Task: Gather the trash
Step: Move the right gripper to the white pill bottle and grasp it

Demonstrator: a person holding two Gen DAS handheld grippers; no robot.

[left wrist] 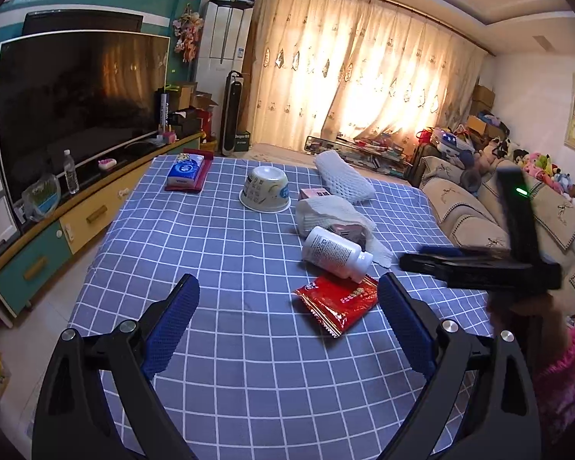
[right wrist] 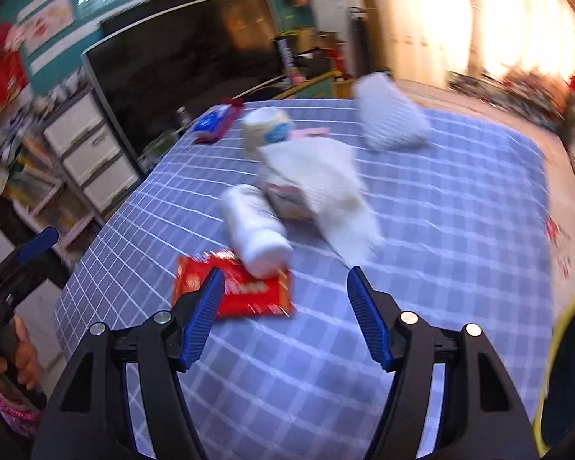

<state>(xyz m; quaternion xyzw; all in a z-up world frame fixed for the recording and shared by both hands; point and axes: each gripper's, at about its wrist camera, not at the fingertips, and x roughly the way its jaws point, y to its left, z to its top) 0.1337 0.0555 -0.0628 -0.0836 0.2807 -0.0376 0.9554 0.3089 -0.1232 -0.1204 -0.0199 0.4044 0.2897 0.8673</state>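
Trash lies on a blue checked tablecloth (left wrist: 218,260): a red snack wrapper (left wrist: 337,303), a white bottle (left wrist: 335,253) lying on its side, crumpled tissue (left wrist: 333,211) over a pink box, an upturned paper bowl (left wrist: 265,188) and a white foam net (left wrist: 343,177). My left gripper (left wrist: 287,287) is open and empty, above the cloth, with the wrapper just inside its right finger. My right gripper (right wrist: 285,280) is open and empty, hovering before the wrapper (right wrist: 245,291) and bottle (right wrist: 255,226); this view is blurred. The right gripper also shows in the left wrist view (left wrist: 479,264).
A tissue pack (left wrist: 186,170) on a red holder sits at the table's far left. A TV (left wrist: 76,103) on a cabinet runs along the left. A sofa (left wrist: 517,222) is at the right. A dark, yellow-rimmed object (right wrist: 567,375) is at the right wrist view's lower right.
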